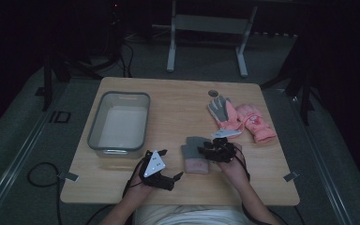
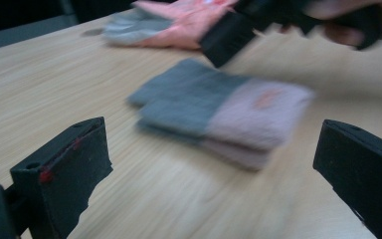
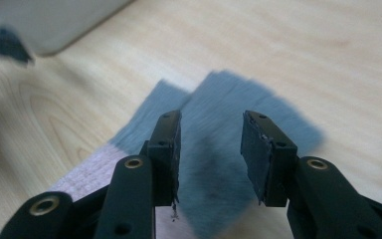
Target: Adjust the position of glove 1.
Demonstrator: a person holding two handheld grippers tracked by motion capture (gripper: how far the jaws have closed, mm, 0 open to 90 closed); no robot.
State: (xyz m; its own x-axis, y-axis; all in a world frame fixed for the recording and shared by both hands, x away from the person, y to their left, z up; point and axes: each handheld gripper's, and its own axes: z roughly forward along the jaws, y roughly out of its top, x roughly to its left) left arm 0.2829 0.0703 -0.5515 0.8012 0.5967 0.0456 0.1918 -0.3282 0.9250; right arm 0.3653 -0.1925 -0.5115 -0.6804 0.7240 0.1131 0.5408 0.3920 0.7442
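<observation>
Two grippers are held over the wooden bench [image 1: 178, 101]. The right gripper [image 3: 211, 149] is poised just above the grey-and-pink glove [image 1: 195, 153], its fingers [image 3: 166, 144] parted to a moderate gap with grey fabric seen between them but not pinched. That glove appears to be lying flat as a stacked pair, though this cannot be told for certain. The left gripper [image 2: 206, 164] is seen with its fingers spread wide and nothing between them; the same glove lies ahead of them. Two more gloves [image 1: 241, 119], pink with grey, are counted beyond the right fingers. One grey bin [image 1: 120, 124] stands beyond the left fingers.
</observation>
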